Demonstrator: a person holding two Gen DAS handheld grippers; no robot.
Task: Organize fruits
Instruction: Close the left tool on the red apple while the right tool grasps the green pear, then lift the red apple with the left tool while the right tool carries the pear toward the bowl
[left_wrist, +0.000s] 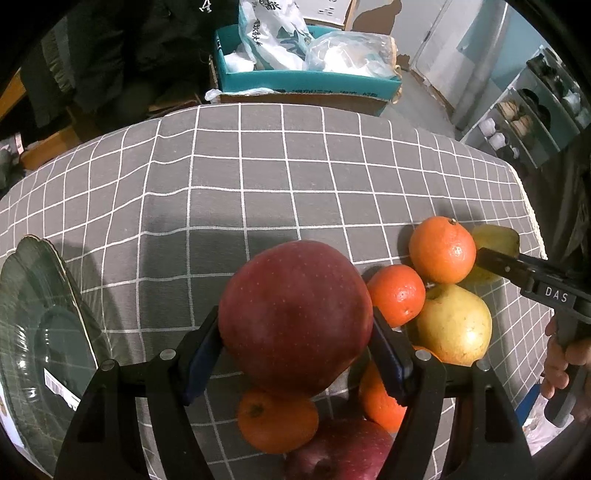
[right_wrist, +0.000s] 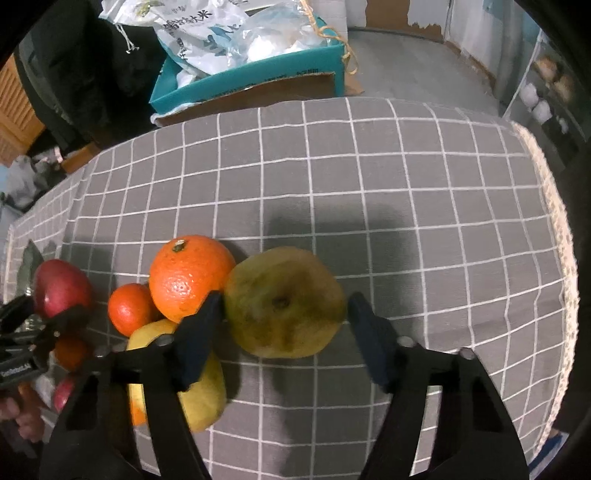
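A teal cardboard box (left_wrist: 306, 79) is seen beyond the far edge of the checked tablecloth (left_wrist: 258, 177), and it is filled with white plastic bags (left_wrist: 273, 37). A dark green glass plate (left_wrist: 40, 325) is laid at the left edge of the cloth; only a label is seen on it.

A large red apple (left_wrist: 295, 317), dark and finely speckled, is clamped between the pads of the left gripper (left_wrist: 295, 354) and is held above the fruit pile. A dull yellow-green pear (right_wrist: 284, 302), blotched with brown, is enclosed by the right gripper (right_wrist: 284, 317) at the right end of the pile; the left pad is pressed against it, while contact at the right pad cannot be told. A paler yellow pear (left_wrist: 454, 325), a big orange (left_wrist: 441, 254) and a small tangerine (left_wrist: 397, 293) are bunched together, touching.
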